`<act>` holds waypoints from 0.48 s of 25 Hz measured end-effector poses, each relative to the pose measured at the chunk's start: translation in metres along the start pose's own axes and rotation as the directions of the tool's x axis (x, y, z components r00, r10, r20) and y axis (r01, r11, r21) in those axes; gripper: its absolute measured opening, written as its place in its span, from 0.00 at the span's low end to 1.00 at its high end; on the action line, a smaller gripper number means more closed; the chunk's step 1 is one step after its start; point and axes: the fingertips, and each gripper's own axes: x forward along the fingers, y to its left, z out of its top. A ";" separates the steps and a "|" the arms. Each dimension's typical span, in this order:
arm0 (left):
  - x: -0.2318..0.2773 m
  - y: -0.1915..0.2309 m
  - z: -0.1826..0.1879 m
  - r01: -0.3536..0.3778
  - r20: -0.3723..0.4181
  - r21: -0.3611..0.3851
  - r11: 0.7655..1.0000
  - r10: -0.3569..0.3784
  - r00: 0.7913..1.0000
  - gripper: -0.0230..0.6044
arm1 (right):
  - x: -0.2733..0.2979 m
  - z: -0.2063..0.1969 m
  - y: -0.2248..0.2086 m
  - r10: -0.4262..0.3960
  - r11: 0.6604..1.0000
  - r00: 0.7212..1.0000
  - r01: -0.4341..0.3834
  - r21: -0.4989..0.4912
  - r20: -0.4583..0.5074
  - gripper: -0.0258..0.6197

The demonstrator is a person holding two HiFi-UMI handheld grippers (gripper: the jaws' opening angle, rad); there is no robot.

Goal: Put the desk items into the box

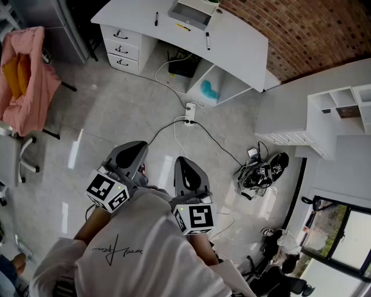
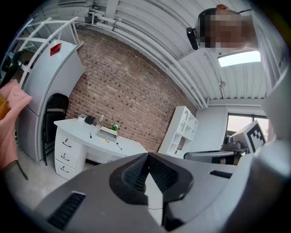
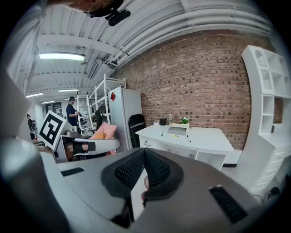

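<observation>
A white desk (image 1: 232, 40) stands far ahead by the brick wall. On it lie an open grey box (image 1: 188, 13), two dark pens (image 1: 156, 18) (image 1: 207, 40) and a small yellow item (image 1: 183, 26). Both grippers are held close to my body, well short of the desk. My left gripper (image 1: 135, 149) has its jaws shut with nothing between them. My right gripper (image 1: 185, 165) is shut too and holds nothing. The left gripper view shows the desk (image 2: 86, 136) with the box (image 2: 108, 133) beyond the gripper (image 2: 146, 158). In the right gripper view the desk (image 3: 200, 139) and box (image 3: 177, 130) lie past the gripper (image 3: 144, 154).
Pink cloth (image 1: 23, 75) hangs over a chair at the left. A power strip (image 1: 189, 112) with cables lies on the floor before the desk. A dark bag (image 1: 264, 171) sits at the right, below a white shelf unit (image 1: 336, 116). A person (image 3: 71, 111) stands far off.
</observation>
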 end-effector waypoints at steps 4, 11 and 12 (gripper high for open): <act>0.002 0.024 0.010 -0.010 0.009 0.016 1.000 0.010 1.000 0.04 | 0.027 0.015 0.000 0.004 1.000 1.000 -0.004 -0.031 0.015 0.08; 0.019 0.031 0.015 -0.023 -0.003 0.026 0.999 0.023 1.000 0.04 | 0.052 0.015 -0.017 0.009 1.000 1.000 -0.009 -0.009 0.003 0.08; 0.025 0.033 0.014 -0.026 -0.010 0.027 0.999 0.026 1.000 0.04 | 0.056 0.015 -0.022 0.014 1.000 1.000 -0.014 0.006 0.004 0.08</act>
